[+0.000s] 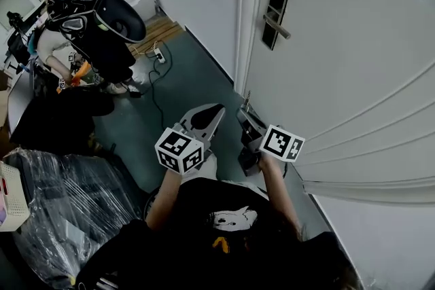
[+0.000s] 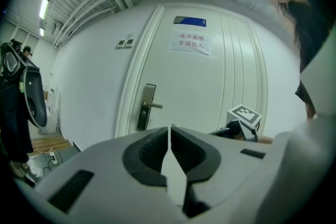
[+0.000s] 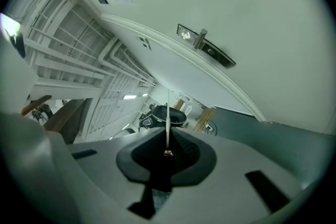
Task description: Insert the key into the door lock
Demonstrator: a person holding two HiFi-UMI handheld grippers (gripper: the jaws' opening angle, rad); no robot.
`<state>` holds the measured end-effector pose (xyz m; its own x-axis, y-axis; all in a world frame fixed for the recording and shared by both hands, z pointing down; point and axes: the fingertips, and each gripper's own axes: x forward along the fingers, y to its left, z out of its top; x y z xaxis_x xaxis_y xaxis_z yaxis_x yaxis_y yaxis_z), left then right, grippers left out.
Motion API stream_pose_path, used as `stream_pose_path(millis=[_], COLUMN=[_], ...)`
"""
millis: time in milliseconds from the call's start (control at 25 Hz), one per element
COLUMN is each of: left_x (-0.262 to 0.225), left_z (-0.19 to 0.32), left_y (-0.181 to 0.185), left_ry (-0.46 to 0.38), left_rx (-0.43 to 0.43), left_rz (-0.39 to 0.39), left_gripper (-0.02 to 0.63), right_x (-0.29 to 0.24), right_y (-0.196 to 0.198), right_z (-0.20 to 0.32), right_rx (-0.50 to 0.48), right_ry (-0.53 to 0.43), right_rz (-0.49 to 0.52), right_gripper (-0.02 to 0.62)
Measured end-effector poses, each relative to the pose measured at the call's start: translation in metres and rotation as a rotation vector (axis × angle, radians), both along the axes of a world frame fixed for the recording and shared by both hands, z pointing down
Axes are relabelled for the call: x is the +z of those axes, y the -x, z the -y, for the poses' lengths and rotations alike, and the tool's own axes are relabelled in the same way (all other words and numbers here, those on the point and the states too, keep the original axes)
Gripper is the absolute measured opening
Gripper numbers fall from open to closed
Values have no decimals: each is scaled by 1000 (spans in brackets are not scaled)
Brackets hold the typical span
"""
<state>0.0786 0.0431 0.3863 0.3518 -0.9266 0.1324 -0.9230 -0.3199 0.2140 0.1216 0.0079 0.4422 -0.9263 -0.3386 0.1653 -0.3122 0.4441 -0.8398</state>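
Left hand-held gripper (image 1: 215,111) sits nearest, jaws pressed together, nothing between them. Right hand-held gripper (image 1: 245,113) is just beside it on its right, jaws clamped on the key (image 3: 167,119). White door (image 1: 340,71) stands ahead of both hand-held grippers, neither touching it. Green floor (image 1: 183,71) is below and to the left of them. Paper notice (image 2: 190,43) is high on the door, up and right of the left hand-held gripper's tips. Lock plate (image 1: 274,17) with a lever handle is ahead of and above the right hand-held gripper, well apart from it. Key's thin blade sticks straight out past the jaw tips, seen edge-on, clear of the lock.
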Motion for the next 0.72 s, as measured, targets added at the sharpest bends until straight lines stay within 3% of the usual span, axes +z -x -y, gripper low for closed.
stream_pose_path(millis=[320,720], left_x=[10,23], left_z=[36,112], left_y=[25,90], left_ry=[12,14], left_rx=[-4,98], left_rz=[-22,-43], left_gripper=[23,21], right_x=[12,26], right_y=[19,82], right_z=[38,106], right_rx=[14,86], right_ry=[17,36], right_rz=[-20,-51], right_gripper=[20,21])
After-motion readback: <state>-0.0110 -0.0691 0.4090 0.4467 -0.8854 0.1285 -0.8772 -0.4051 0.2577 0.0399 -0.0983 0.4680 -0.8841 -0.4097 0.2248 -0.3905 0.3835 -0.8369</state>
